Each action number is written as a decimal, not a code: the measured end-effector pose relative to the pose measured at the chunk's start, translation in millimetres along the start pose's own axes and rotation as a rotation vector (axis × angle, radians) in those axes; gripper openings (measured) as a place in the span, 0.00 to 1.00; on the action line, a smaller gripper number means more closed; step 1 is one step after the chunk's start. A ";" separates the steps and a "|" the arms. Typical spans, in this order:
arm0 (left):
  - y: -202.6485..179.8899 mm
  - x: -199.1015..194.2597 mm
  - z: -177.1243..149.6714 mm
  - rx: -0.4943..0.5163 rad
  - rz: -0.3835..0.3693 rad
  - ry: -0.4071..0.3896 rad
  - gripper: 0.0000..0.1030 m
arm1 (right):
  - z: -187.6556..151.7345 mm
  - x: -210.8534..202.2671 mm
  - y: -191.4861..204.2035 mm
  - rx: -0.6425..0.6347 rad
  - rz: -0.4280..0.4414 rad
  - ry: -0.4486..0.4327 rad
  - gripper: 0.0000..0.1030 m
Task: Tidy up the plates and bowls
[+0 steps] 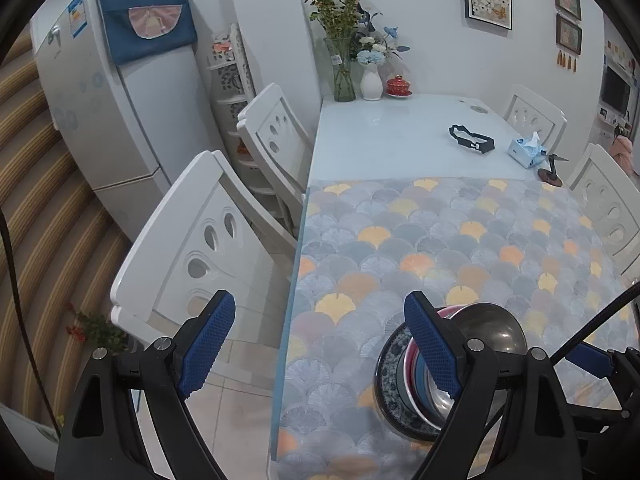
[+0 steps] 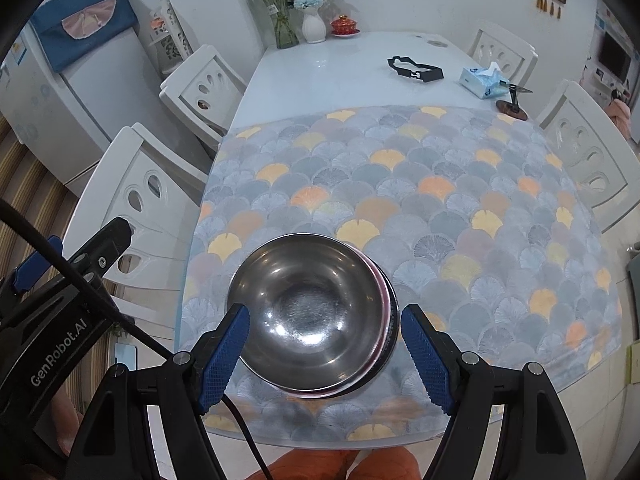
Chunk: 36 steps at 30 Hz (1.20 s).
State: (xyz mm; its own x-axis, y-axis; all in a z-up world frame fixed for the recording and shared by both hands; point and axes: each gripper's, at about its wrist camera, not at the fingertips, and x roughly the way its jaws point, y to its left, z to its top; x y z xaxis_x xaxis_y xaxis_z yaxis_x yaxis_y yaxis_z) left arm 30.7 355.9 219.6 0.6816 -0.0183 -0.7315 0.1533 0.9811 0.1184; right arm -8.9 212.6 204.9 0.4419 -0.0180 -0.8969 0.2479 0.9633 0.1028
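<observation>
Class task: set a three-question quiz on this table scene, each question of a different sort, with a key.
1. True or false: the right gripper grips the steel bowl.
2. What sits on top of the stack of dishes? A) steel bowl B) patterned plate C) tissue box
3. Fill in: the red lidded cup stands beside the white ____.

Key: 1 false, its jaws stand open; 2 A; 3 vase.

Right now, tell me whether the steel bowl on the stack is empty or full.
Empty: the steel bowl sits upright, and its bare shiny bottom shows only reflections.
</observation>
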 end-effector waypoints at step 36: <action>0.4 20.0 5.2 0.011 -0.031 0.042 0.83 | 8.7 12.0 4.0 -0.010 -0.012 0.018 0.74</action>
State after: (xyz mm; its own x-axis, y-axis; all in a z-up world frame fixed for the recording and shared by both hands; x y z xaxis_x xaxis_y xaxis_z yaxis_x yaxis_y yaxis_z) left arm 48.1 354.9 208.6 0.6461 -0.0401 -0.7622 0.1818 0.9780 0.1027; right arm 4.8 213.9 198.3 0.4235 -0.0245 -0.9056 0.2443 0.9657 0.0881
